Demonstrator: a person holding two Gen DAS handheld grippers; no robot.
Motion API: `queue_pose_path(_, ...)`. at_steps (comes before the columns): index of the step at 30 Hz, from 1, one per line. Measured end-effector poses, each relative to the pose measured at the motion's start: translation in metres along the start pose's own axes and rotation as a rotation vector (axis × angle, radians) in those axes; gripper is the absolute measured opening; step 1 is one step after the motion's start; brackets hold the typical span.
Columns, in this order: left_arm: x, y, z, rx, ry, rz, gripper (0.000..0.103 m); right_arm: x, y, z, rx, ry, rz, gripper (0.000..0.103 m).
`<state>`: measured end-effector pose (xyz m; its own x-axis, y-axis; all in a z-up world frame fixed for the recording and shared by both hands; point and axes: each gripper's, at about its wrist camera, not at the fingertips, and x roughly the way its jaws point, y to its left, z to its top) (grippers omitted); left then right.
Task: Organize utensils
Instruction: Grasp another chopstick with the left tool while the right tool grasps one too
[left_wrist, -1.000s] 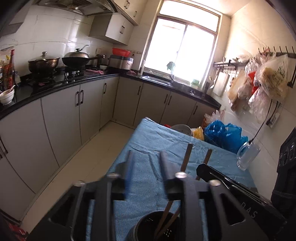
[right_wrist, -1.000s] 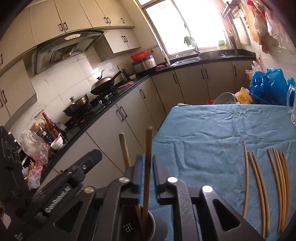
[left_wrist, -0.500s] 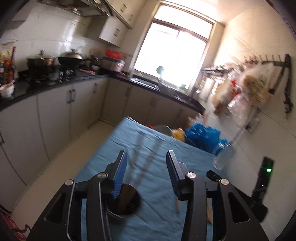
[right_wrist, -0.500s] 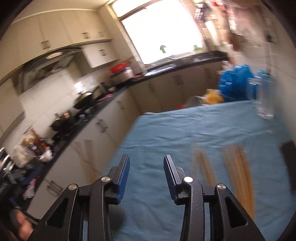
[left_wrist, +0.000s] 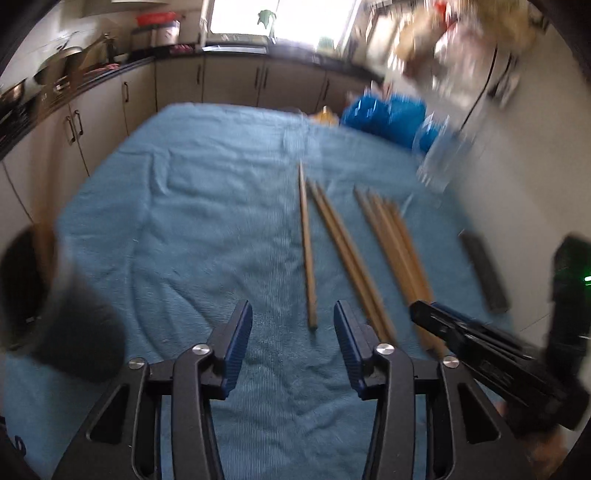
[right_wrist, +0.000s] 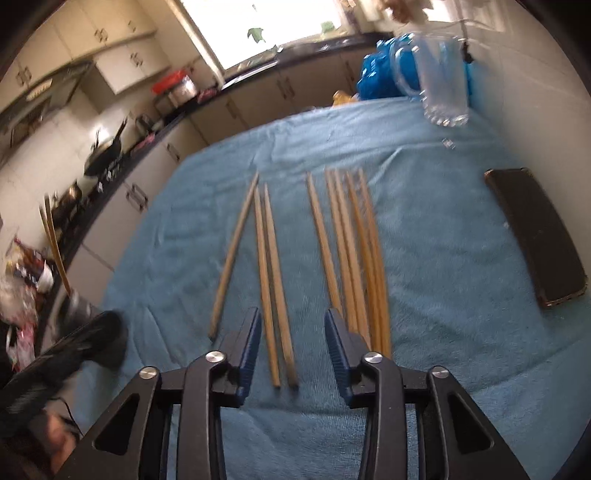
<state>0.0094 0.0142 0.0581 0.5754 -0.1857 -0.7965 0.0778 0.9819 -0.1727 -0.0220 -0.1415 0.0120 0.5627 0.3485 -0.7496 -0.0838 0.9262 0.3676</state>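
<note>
Utensil holder in left view only

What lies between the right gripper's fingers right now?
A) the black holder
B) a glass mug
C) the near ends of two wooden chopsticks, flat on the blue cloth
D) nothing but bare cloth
C: in the right wrist view the open right gripper straddles the near ends of a pair of chopsticks lying on the blue cloth, not gripped.
</note>
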Motion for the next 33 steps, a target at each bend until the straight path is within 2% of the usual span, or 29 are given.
queue_pose_path(3,0.028,-0.008,0.004,0.033,0.045,0.022,0.039,0.014,0.002,-0.002,-0.025,0.027,-0.007,0.027)
queue_pose_path(11,0.070,-0.022,0.021,0.090,0.087,0.082,0.038,0.039,0.006,0.008,-0.083,0.056,-0.043,0.023)
queue_pose_path(13,0.074,-0.026,0.024,0.111,0.076,0.104,0.032,0.043,0.012,0.011,-0.114,0.059,-0.076,0.022)
queue_pose_path(17,0.077,-0.026,0.027,0.113,0.083,0.127,0.007,0.052,0.024,0.017,-0.166,0.068,-0.138,0.019)
queue_pose_path(21,0.072,-0.018,0.026,0.084,0.108,0.090,0.006,0.061,0.030,0.027,-0.166,0.083,-0.185,0.009)
queue_pose_path(27,0.052,-0.001,0.005,0.021,0.183,0.002,0.006,0.051,0.020,0.018,-0.103,0.109,-0.175,0.008)
queue_pose_path(30,0.034,0.008,-0.018,0.004,0.227,-0.043,0.006,0.033,0.015,-0.002,-0.080,0.145,-0.166,0.008)
queue_pose_path(33,0.012,0.018,-0.048,0.014,0.258,-0.089,0.007,0.003,0.008,-0.039,-0.093,0.179,-0.161,0.008)
